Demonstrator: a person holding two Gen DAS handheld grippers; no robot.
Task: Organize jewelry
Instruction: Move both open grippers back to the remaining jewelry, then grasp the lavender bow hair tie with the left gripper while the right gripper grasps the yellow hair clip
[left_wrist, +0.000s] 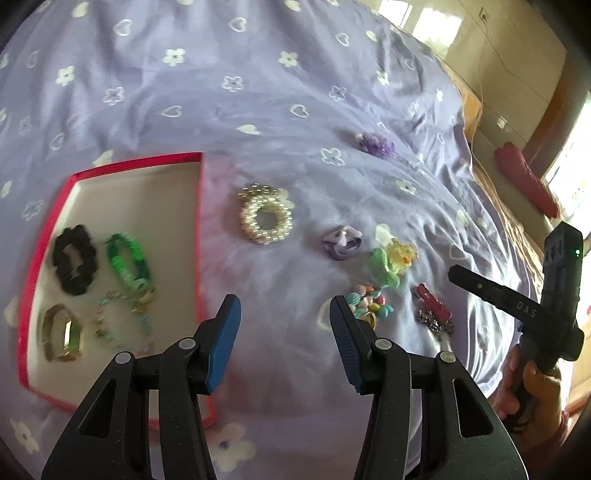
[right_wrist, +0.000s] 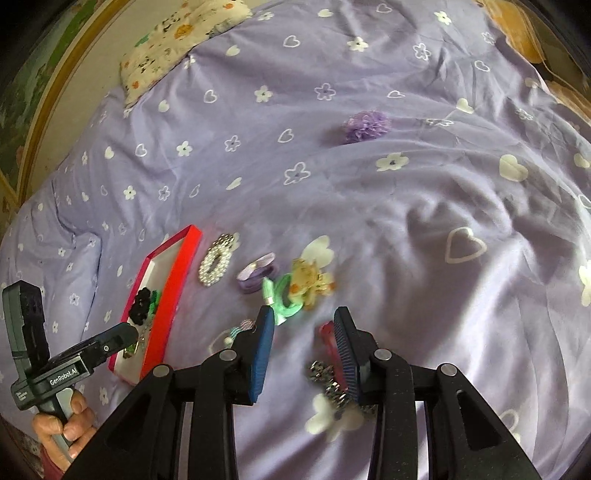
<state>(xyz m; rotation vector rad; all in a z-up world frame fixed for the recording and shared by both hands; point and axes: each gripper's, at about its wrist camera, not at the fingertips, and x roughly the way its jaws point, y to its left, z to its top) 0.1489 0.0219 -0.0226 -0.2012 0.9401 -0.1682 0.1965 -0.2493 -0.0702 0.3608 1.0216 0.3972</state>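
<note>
Blue-padded jaws of the left gripper (left_wrist: 284, 332) stand apart, empty, over the lilac bedspread (left_wrist: 258, 92), just right of the red box (left_wrist: 201, 229). Right gripper (right_wrist: 304, 350) likewise spread wide with nothing between the pads; the red clip with dark stones (right_wrist: 328, 363) lies partly behind its right finger, contact unclear.

Progress, judged: partly done.
- In the box: black scrunchie (left_wrist: 75, 260), green scrunchie (left_wrist: 127, 260), a gold-toned bangle (left_wrist: 61, 334), and a blurred tangle of beads or chain (left_wrist: 122, 317).
- On the bed, right of the box: pearl bead scrunchie (left_wrist: 264, 214), lilac ribbon tie (left_wrist: 341, 242), green and yellow clip cluster (left_wrist: 391, 260), pastel bead piece (left_wrist: 369, 302), the red clip. Purple pom tie (left_wrist: 375, 144) sits farther off, well apart from the others.
- Roughly six pieces left; box floor has room at its far end.

Next pick is likely the red clip, nearest the right gripper; the stones may snag on soft fabric.

Writing: "GenRobot.AI" on the left gripper's body, seen from the right wrist view. "DAS" on the right gripper's arm, seen from the left wrist view. Smaller label text unreadable.
</note>
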